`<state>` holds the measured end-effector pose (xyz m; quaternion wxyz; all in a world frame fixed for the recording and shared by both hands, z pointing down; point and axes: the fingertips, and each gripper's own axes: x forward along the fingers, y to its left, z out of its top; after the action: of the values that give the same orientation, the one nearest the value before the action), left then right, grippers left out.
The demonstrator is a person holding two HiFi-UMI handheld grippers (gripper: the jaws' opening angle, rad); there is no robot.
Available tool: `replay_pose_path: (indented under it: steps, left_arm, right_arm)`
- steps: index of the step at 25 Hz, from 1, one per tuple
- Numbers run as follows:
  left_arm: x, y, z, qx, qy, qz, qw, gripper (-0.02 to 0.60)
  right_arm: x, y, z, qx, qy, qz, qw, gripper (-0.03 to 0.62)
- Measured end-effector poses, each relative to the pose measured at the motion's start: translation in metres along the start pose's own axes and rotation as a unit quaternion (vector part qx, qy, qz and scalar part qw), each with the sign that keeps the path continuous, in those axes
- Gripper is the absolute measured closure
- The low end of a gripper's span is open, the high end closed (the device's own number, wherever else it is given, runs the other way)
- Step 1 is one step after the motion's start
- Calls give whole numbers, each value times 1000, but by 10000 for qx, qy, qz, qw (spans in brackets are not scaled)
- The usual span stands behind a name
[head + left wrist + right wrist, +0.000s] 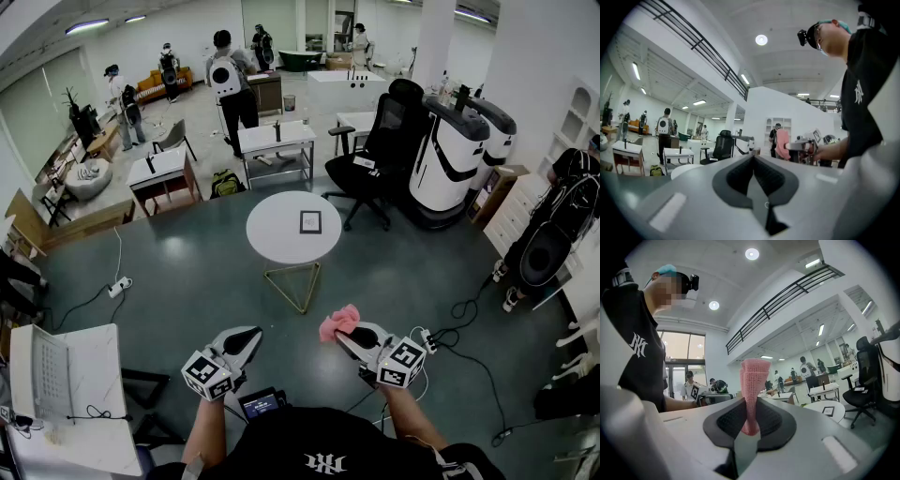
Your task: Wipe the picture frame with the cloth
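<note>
A small dark picture frame [310, 222] lies flat on the round white table [281, 239] ahead of me, and it shows again as the frame [828, 410] in the right gripper view. My right gripper [343, 333] is shut on a pink cloth [336, 322], which sticks up between the jaws as the cloth [753, 386]. My left gripper [247, 339] is held low at the left, its jaws closed together with nothing between them. Both grippers hang well short of the table.
A black office chair [380, 150] and a white pod-like machine [448, 161] stand behind the table. A white desk [73, 394] is at my near left. A power strip [119, 286] and cables lie on the floor. Several people stand at the far end.
</note>
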<state>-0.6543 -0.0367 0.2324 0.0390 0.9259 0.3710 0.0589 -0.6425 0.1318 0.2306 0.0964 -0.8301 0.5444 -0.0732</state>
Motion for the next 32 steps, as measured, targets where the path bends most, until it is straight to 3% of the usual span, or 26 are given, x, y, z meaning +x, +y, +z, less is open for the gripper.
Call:
replay_pose_path:
  steps: [3,12,32]
  left_arm:
    - [11,-12,8,39,-104,-141,9998,580]
    - [27,-36,1,-28,173,-568,9982,578]
    - [29,-47,2,-60,355,-711,9968,578]
  right_arm:
    - [-3,2,8,-89,4,52,9999,565]
    - [-17,-2,10,-108,59,-34,9999,565]
    - [-31,-2,12,37,-61,-144,9999,563]
